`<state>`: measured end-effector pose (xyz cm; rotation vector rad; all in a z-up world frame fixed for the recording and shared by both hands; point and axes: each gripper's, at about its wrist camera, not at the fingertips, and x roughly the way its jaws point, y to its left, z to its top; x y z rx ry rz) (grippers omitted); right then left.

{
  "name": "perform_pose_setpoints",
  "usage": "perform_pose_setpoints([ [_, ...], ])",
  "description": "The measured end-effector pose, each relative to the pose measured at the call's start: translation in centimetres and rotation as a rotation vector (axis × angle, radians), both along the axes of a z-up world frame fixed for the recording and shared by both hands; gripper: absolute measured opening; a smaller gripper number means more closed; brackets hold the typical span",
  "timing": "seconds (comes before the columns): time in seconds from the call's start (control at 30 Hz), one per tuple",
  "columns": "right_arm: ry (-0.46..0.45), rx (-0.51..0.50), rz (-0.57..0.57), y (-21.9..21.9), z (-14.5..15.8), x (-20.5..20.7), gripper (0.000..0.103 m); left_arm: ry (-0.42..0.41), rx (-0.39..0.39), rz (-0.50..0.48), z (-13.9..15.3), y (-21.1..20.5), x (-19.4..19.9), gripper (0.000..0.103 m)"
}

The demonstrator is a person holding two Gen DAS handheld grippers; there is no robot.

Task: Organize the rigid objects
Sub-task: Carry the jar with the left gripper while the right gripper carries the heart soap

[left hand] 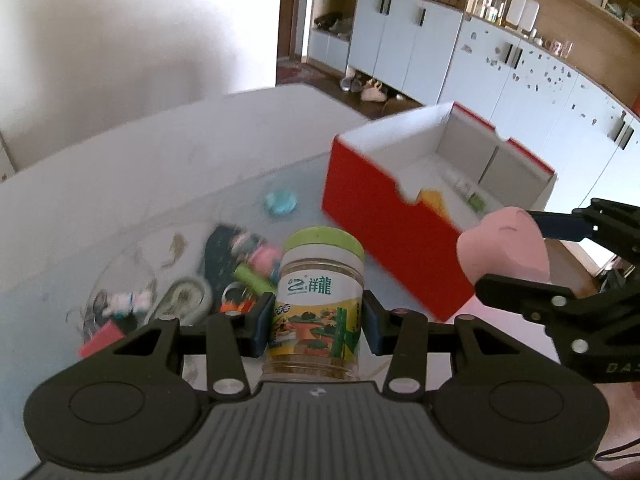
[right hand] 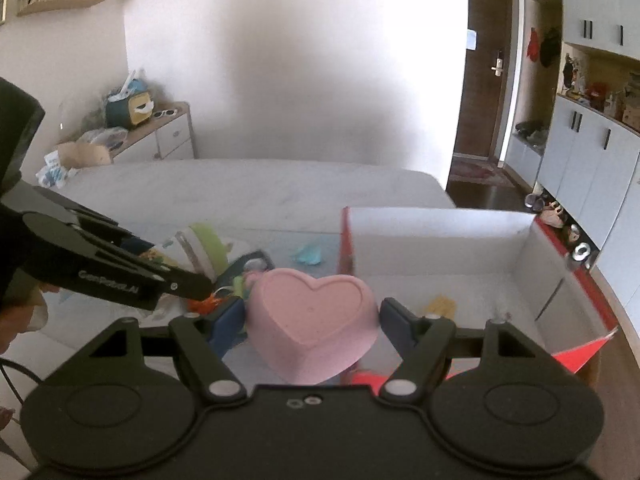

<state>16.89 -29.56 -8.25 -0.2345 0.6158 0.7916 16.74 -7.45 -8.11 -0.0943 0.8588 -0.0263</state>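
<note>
A: Holding both pieces clear of the table (left hand: pixel 120 168), as far as I can judge. The left gripper (left hand: pixel 316 326) pinches the jar (left hand: pixel 320 300) across its label, one pad on each side, lid (left hand: pixel 324 242) pointing away from the camera.

B: How will the jar handle?

A: Stiff clear plastic, smooth and round, so likely to twist or slip; the grip sits low on the body, which looks sound. Probably light.

B: And the right?

A: The right gripper (right hand: pixel 312 316) has its jaws closed on the pink heart box (right hand: pixel 314 316), pads against its two flanks. It looks rigid, maybe hollow; the tapering sides could let it slide out downward.

B: Where are they relative to the red box?

A: The red box (left hand: pixel 372 208) stands open near the table's right edge. The heart hangs just at its near wall; the jar is left of it, above the clutter (left hand: pixel 224 276) by the near edge.
</note>
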Motion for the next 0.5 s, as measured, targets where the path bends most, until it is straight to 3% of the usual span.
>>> perform_pose_setpoints([
  [0.5,-0.013,-0.045,-0.047,-6.4,-0.7,8.1,0.074,-0.018,-0.009,-0.035,2.2,-8.0,7.7,0.044],
])
